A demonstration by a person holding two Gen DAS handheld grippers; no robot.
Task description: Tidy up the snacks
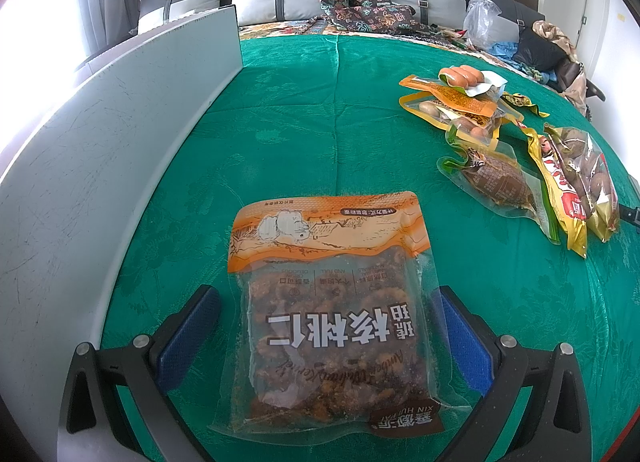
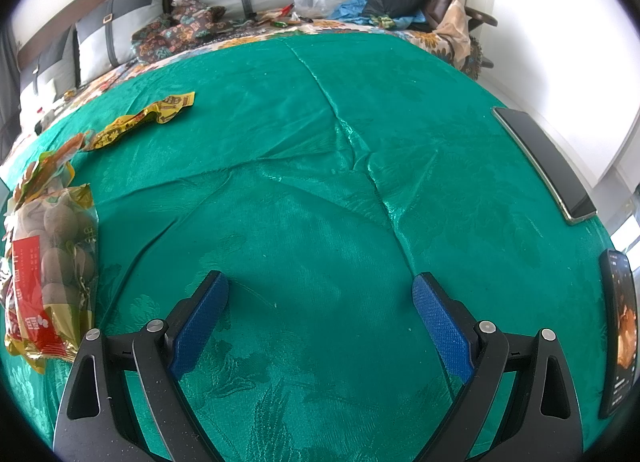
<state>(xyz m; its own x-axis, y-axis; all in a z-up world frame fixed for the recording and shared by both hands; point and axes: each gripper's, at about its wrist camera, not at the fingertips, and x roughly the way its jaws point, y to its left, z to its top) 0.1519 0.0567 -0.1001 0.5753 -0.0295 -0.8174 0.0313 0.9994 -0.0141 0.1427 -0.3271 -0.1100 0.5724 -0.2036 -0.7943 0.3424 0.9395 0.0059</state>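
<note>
A clear bag of candied walnuts [image 1: 332, 310] with an orange top lies flat on the green cloth [image 1: 320, 122]. My left gripper [image 1: 324, 294] is open, its blue pads standing on either side of the bag's lower half, with a small gap on the left side. More snack packs lie in a loose pile at the right: orange sausage packs [image 1: 456, 98], a brown vacuum pack [image 1: 496, 182] and a yellow bag of round brown snacks [image 1: 576, 182]. My right gripper [image 2: 320, 278] is open over bare green cloth, with that yellow bag [image 2: 52, 262] to its left.
A grey-white panel [image 1: 120, 122] stands upright along the left of the cloth. Two yellow wrappers [image 2: 148, 118] lie at the far left. Two phones [image 2: 544, 162] [image 2: 620, 342] rest near the right edge. Pillows, patterned fabric and a plastic bag sit behind.
</note>
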